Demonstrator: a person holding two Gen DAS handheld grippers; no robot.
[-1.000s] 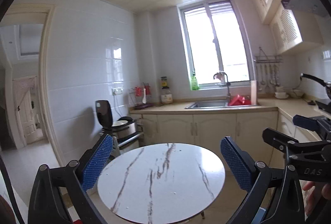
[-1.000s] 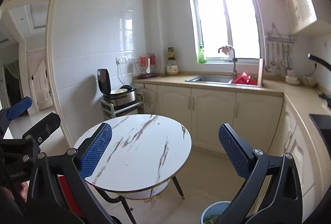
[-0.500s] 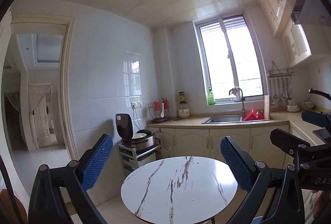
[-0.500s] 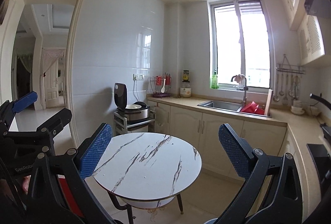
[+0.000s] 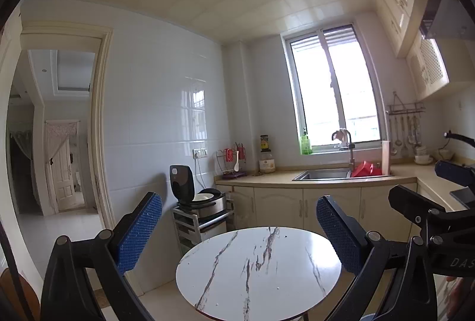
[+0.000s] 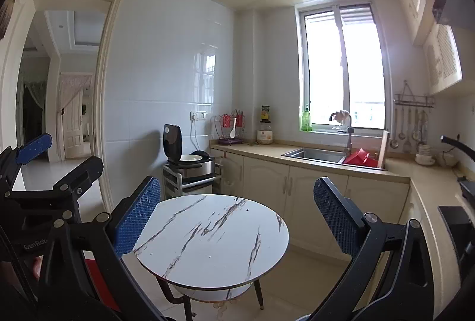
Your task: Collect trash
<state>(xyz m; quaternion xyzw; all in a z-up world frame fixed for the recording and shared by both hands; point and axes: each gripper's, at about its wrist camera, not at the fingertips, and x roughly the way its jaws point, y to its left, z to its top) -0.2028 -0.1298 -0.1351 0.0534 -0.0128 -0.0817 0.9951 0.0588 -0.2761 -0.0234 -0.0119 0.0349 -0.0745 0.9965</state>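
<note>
- While raised above the round marble-top table (image 5: 258, 267), left gripper (image 5: 237, 232) spread wide, blue pads (image 5: 139, 227) gripping nothing.
- Right gripper (image 6: 237, 214) likewise splayed apart, empty, facing the same table (image 6: 213, 238).
- No trash discernible on the tabletop; only tiny specks.
- Beyond: rice cooker (image 6: 190, 157) with lid up, sink (image 6: 314, 155), green bottle (image 6: 306, 120) on the windowsill.

**What is in the kitchen, counted**

There are two grippers, the left gripper (image 5: 239, 227) and the right gripper (image 6: 237, 209), one round table (image 6: 213, 238), one sink (image 6: 314, 154), one rice cooker (image 6: 190, 156), one green bottle (image 6: 306, 122) and one window (image 6: 341, 68).
</note>
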